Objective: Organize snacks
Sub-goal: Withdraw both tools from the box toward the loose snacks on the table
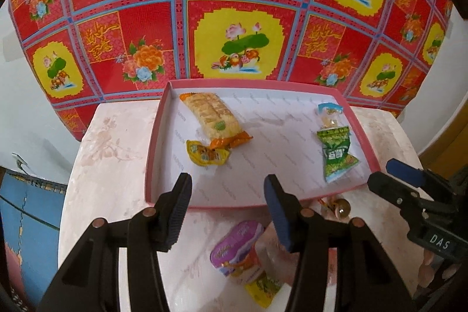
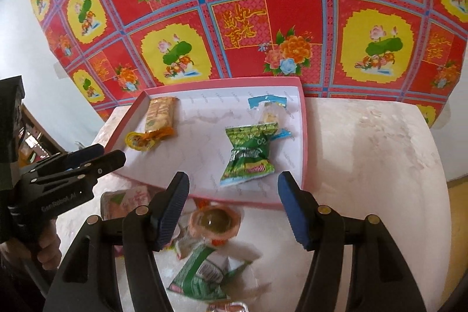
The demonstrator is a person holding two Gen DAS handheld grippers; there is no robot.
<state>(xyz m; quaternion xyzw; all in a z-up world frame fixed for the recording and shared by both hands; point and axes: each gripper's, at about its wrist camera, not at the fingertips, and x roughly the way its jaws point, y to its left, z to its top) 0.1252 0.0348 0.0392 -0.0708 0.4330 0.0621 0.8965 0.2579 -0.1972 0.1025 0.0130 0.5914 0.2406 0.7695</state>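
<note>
A pink-rimmed white tray (image 1: 152, 142) (image 2: 304, 136) holds an orange cracker pack (image 1: 213, 119) (image 2: 159, 117), a yellow jelly cup (image 1: 206, 155) (image 2: 137, 141), a green snack bag (image 1: 336, 157) (image 2: 248, 157) and a blue-topped clear packet (image 1: 329, 114) (image 2: 267, 107). My left gripper (image 1: 228, 212) is open and empty above a purple-lidded cup snack (image 1: 237, 250) on the table before the tray. My right gripper (image 2: 234, 212) is open and empty above an orange jelly cup (image 2: 215, 222) and a green-and-white packet (image 2: 201, 274). The right gripper also shows in the left wrist view (image 1: 400, 177).
The marble-look table (image 1: 102, 165) (image 2: 365, 165) stands against a red and yellow flowered cloth (image 1: 234, 5) (image 2: 263, 19). More loose snacks lie near the tray's front edge (image 2: 122, 203). The left gripper shows at the left of the right wrist view (image 2: 96, 158).
</note>
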